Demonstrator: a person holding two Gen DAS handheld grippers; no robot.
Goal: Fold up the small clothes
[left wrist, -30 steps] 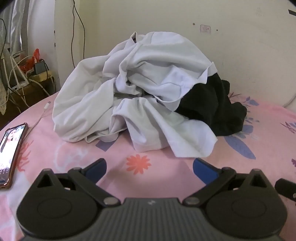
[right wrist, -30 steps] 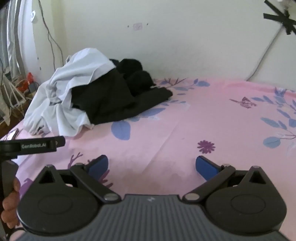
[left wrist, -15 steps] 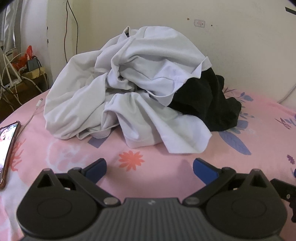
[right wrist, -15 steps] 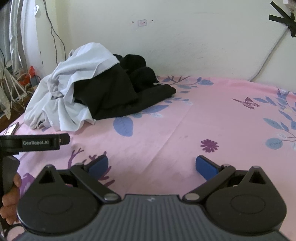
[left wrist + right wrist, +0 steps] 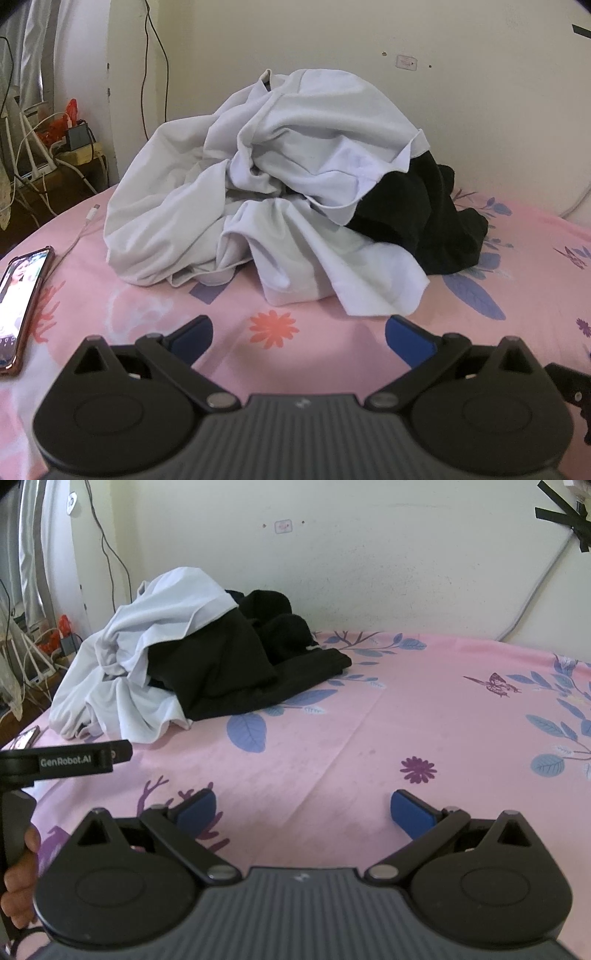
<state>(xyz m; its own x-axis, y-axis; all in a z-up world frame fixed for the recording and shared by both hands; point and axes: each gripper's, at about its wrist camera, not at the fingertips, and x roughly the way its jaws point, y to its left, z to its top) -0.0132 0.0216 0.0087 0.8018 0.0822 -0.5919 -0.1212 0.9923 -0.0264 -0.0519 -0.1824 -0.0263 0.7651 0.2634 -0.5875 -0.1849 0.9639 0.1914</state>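
White clothes point(image 5: 280, 184) heaped over black clothes point(image 5: 417, 218) on the pink floral bedsheet point(image 5: 369, 720) by the wall, my left gripper point(image 5: 297, 332) spread and empty just short of them, my right gripper point(image 5: 303, 808) spread over bare sheet, phone point(image 5: 18, 295) at left.

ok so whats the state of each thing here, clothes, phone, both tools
white garments: crumpled in a heap, unfolded, draped partly over the black one
black garment: bunched, unfolded, partly under the white
phone: lying flat on the bedsheet, screen lit
charging cable: plug end loose on the sheet, not in the phone
left tool: open, empty
right tool: open, empty
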